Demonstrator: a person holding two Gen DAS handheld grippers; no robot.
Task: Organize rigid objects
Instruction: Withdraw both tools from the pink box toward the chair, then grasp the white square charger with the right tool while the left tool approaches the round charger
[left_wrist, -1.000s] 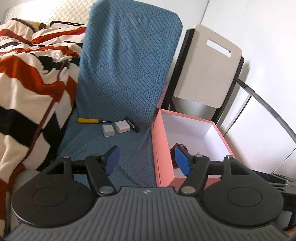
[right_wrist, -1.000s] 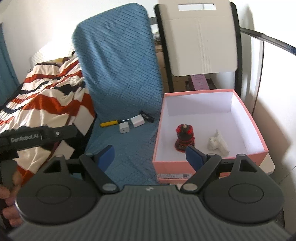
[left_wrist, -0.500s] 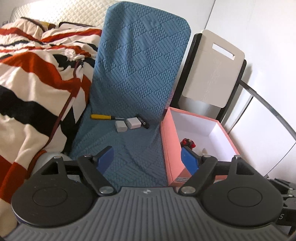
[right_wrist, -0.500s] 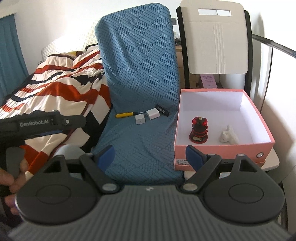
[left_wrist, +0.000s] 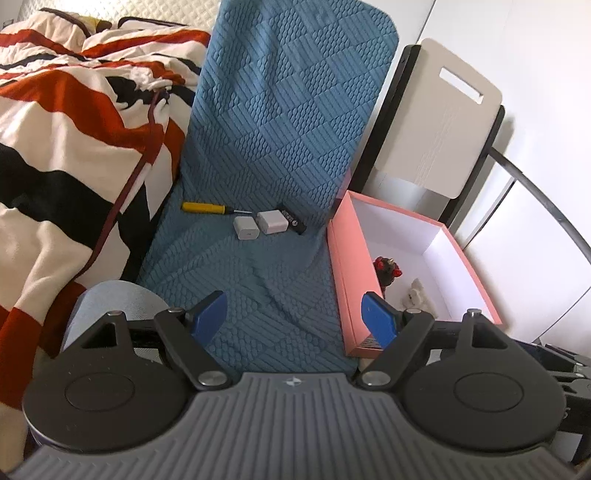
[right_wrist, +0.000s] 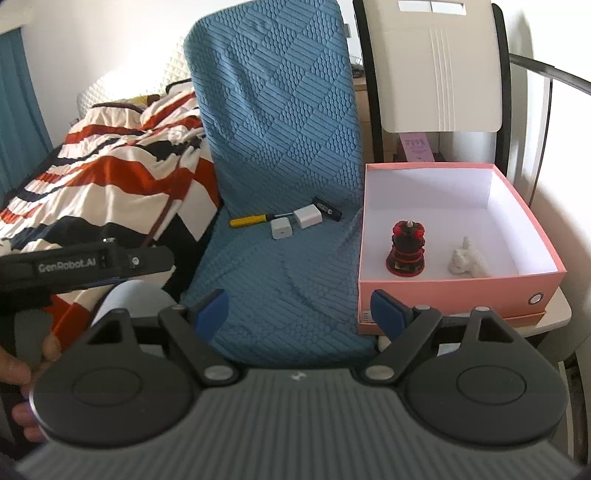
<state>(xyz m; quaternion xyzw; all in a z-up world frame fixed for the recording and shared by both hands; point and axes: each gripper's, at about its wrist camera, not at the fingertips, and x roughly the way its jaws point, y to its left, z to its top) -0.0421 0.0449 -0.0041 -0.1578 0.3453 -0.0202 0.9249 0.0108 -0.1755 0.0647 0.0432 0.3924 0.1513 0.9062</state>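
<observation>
Both grippers hang with fingers spread wide, the left gripper (left_wrist: 295, 317) and right gripper (right_wrist: 300, 312) each holding nothing, near the front of the blue-covered chair seat (right_wrist: 280, 280). Far back on it, the yellow screwdriver (right_wrist: 252, 220) lies lengthwise left to right, tip pointing right at two white chargers (right_wrist: 295, 223). Right of those, a black stick (right_wrist: 326, 209). The pink box (right_wrist: 458, 288) on the right holds a red-black figurine (right_wrist: 406, 248), upright, and a white figurine (right_wrist: 466, 258).
</observation>
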